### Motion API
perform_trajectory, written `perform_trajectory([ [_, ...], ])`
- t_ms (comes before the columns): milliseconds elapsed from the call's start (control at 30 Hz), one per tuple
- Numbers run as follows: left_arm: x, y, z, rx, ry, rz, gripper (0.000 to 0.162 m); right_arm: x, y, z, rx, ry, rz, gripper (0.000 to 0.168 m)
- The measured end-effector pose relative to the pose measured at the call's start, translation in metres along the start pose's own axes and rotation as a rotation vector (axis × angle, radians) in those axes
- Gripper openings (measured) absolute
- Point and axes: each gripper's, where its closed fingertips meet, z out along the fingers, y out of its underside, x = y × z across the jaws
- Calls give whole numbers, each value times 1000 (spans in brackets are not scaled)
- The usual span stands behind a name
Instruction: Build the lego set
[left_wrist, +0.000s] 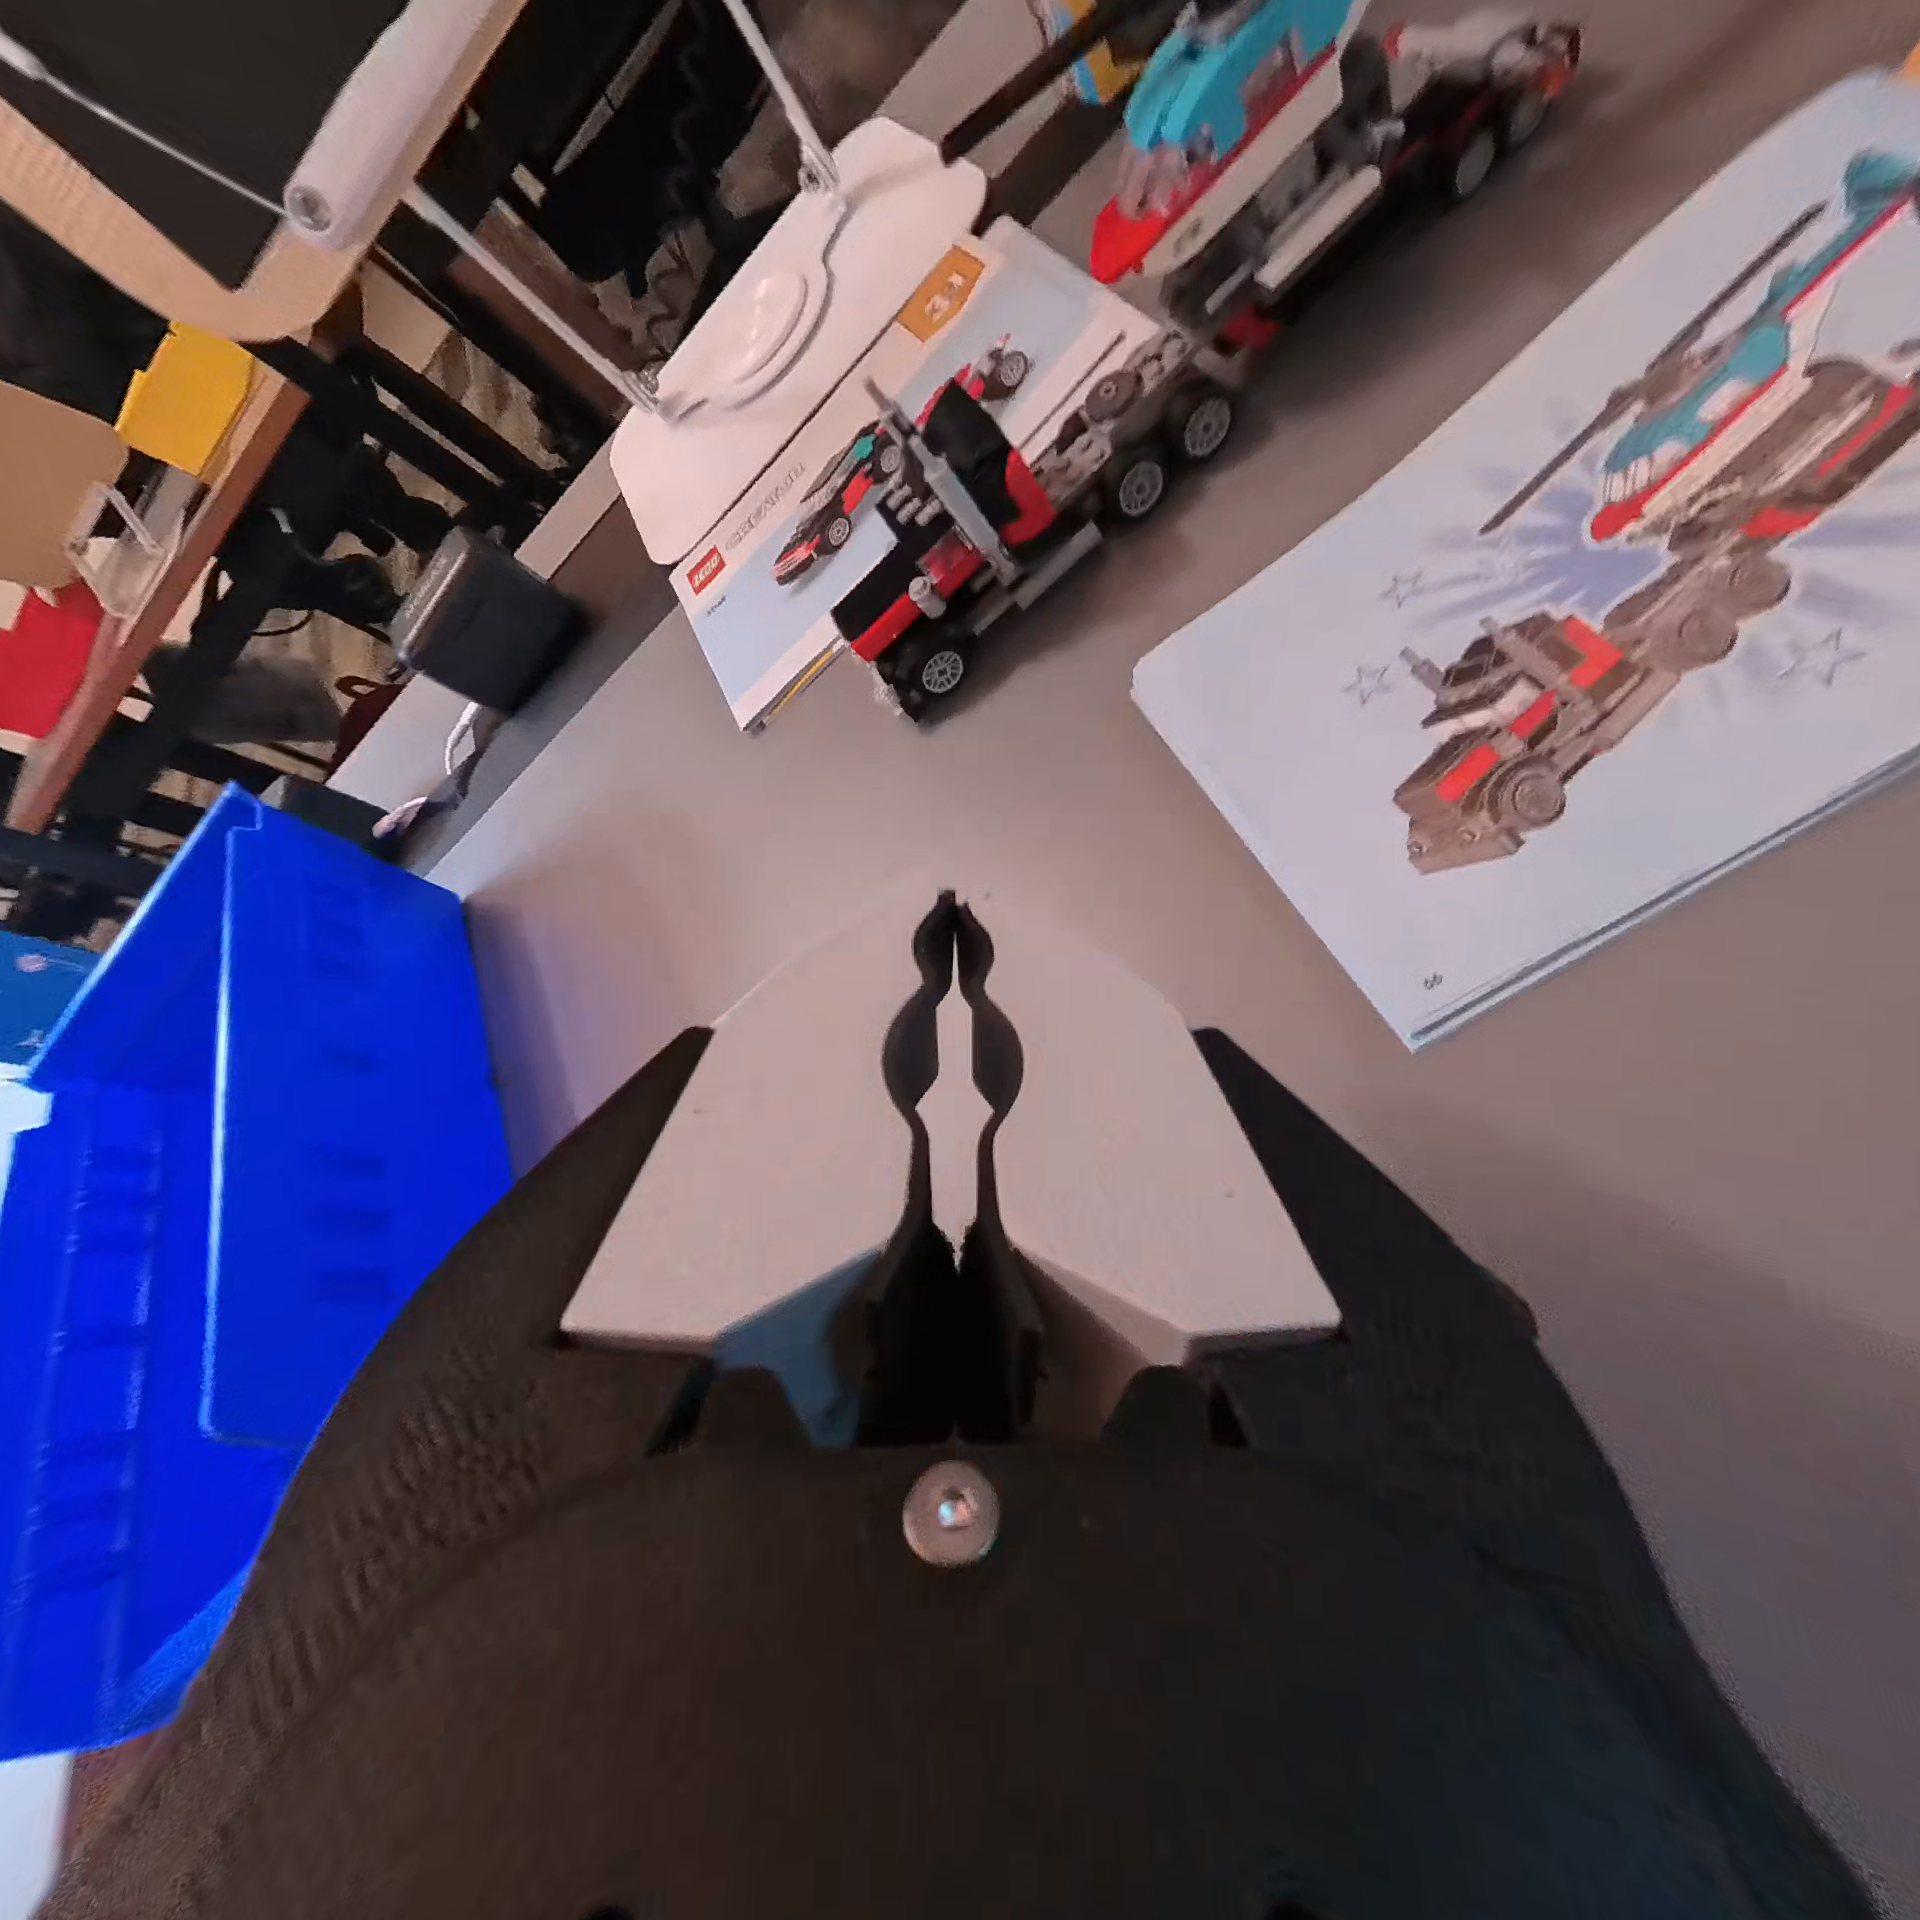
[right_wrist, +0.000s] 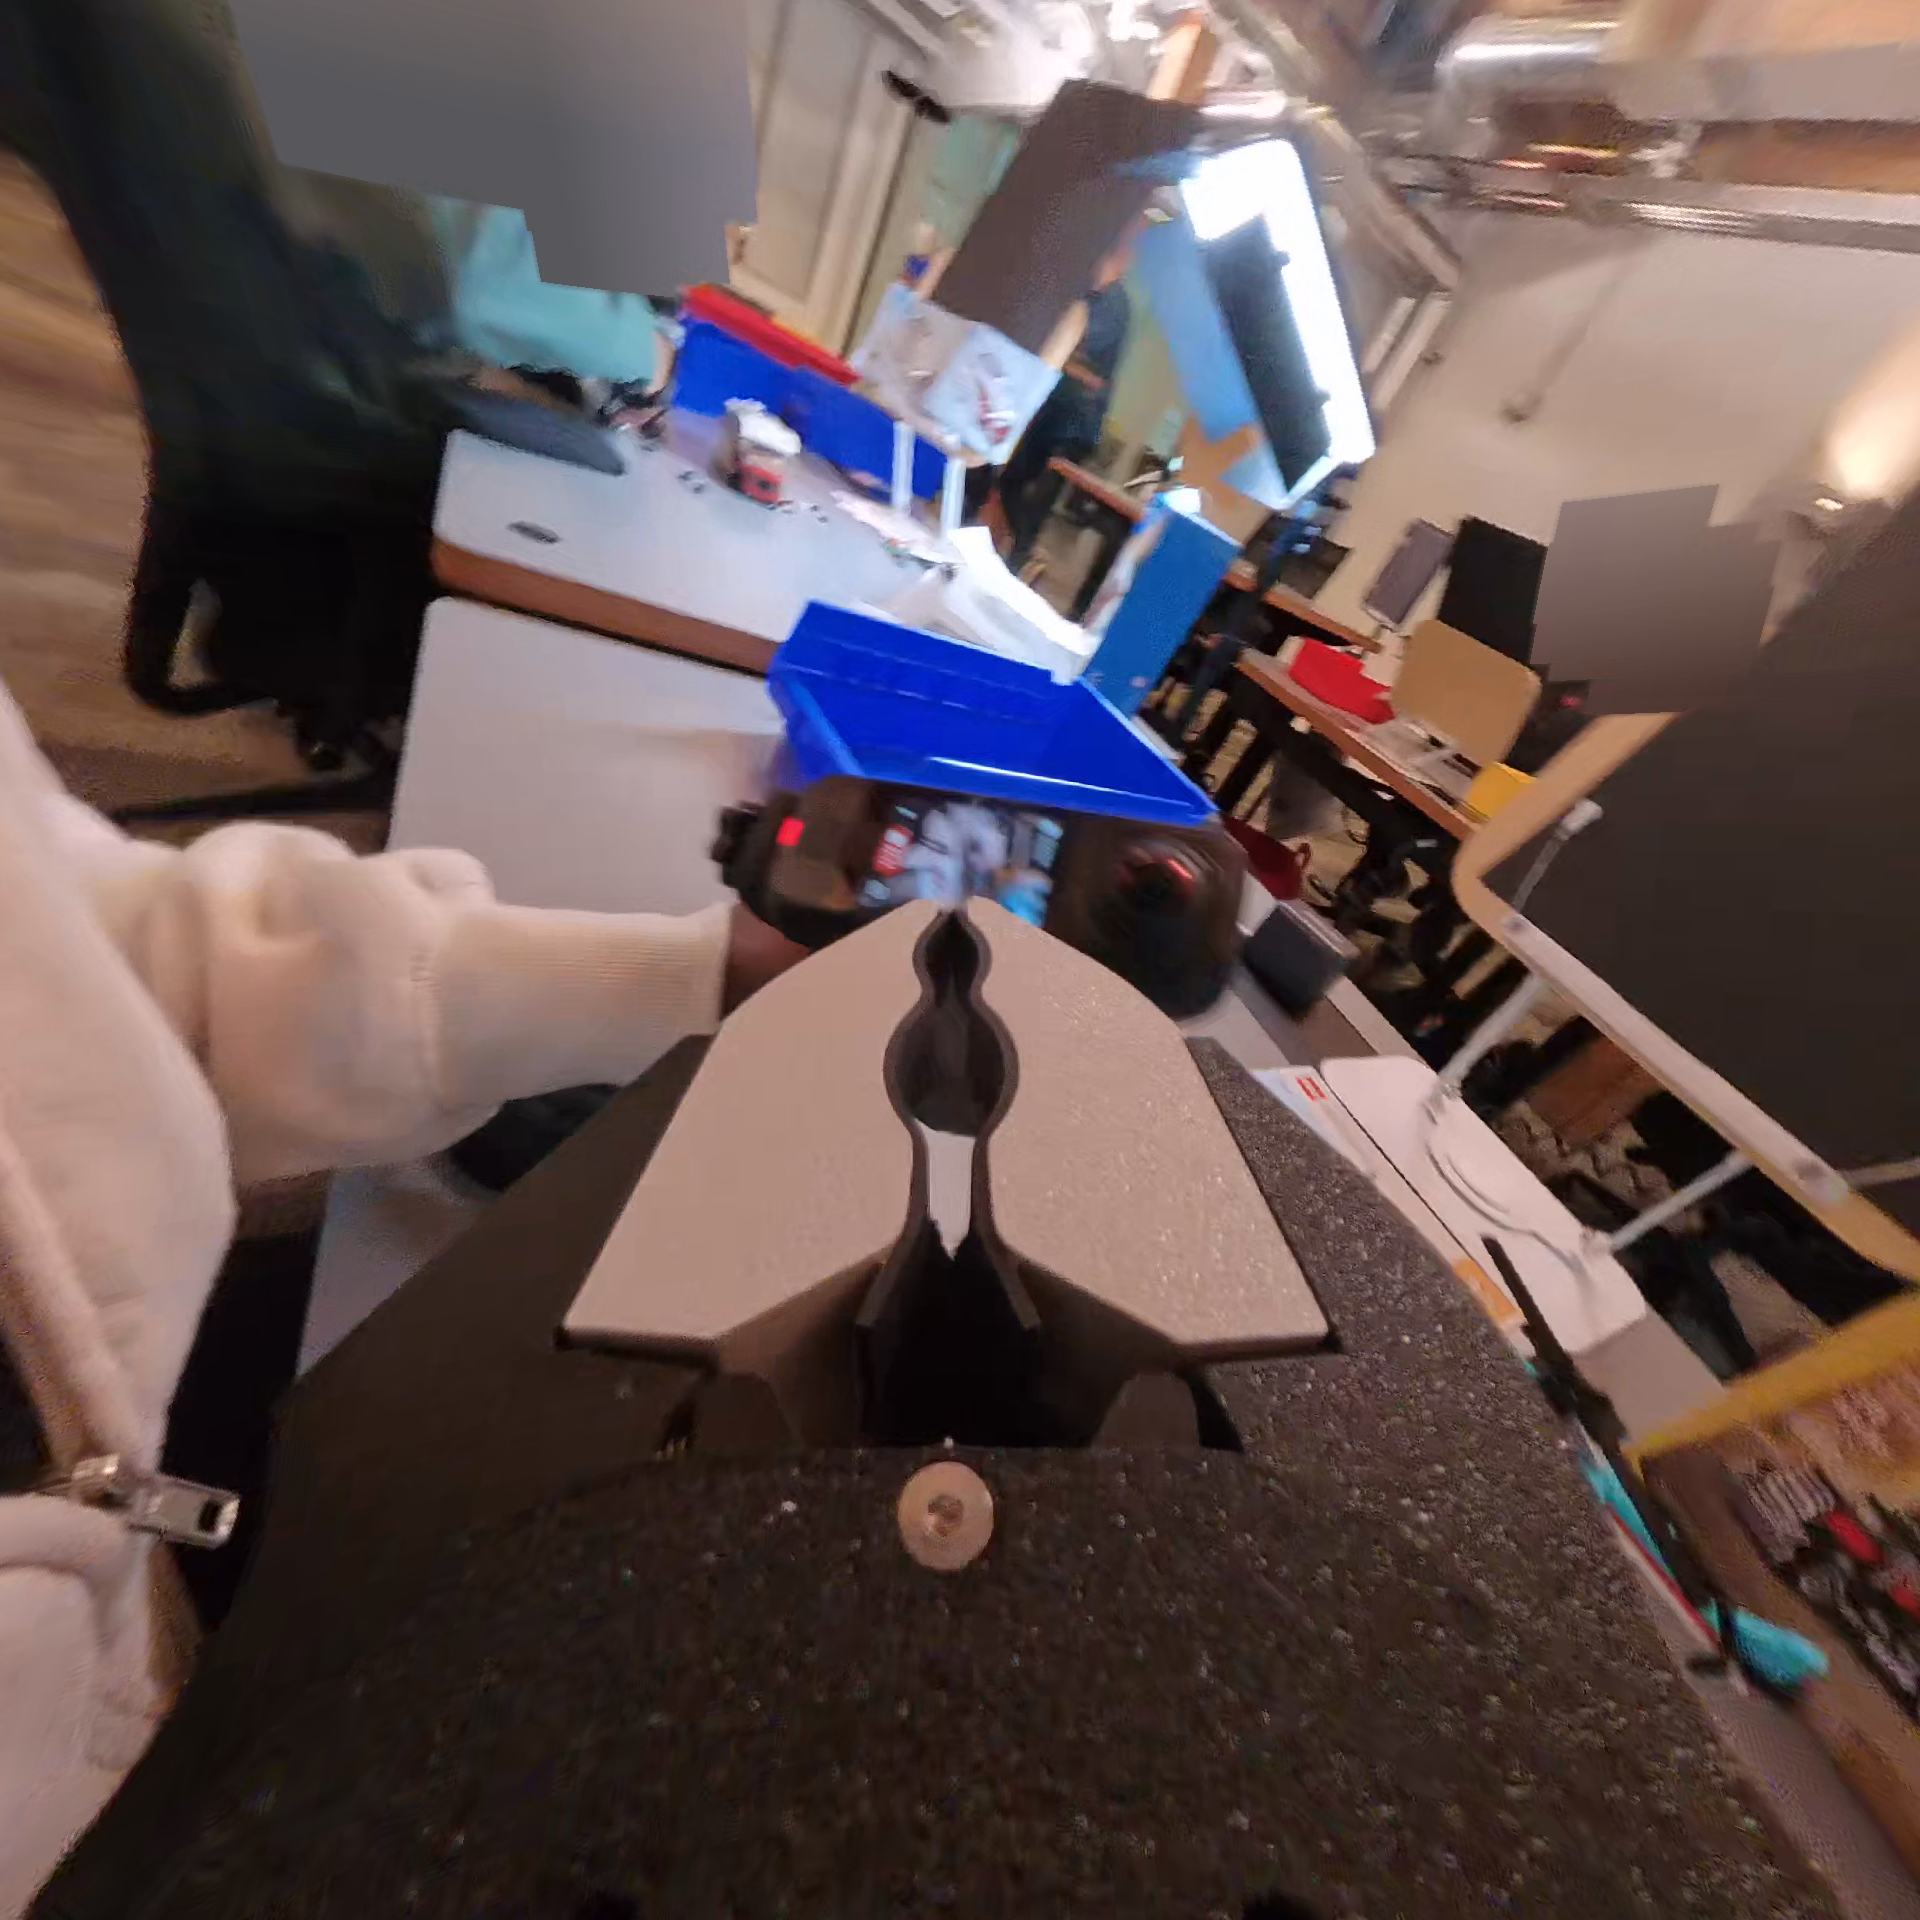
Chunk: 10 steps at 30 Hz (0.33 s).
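In the left wrist view a built black and red lego truck (left_wrist: 956, 561) stands on the grey table with a long grey trailer (left_wrist: 1174, 416) behind it, carrying a teal, white and red helicopter (left_wrist: 1195, 135). My left gripper (left_wrist: 951, 909) is shut and empty above bare table, short of the truck. In the right wrist view my right gripper (right_wrist: 956, 914) is shut and empty, raised and pointing across the room. The other gripper's black body (right_wrist: 987, 873) shows beyond it, held by a white-sleeved arm (right_wrist: 343, 987).
An open instruction booklet (left_wrist: 1558, 644) lies at the right. A second booklet (left_wrist: 790, 613) and a white stand base (left_wrist: 790, 332) lie behind the truck. A blue bin (left_wrist: 208, 1195) stands at the left, also in the right wrist view (right_wrist: 966, 727). Other tables stand beyond. Tip to tip, the grippers are about 20 cm apart.
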Motion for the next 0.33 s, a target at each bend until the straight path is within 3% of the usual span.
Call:
perform_trajectory([
  [333, 7, -7, 2, -73, -121, 255, 0, -27, 21, 20, -174, -67, -37, 0],
])
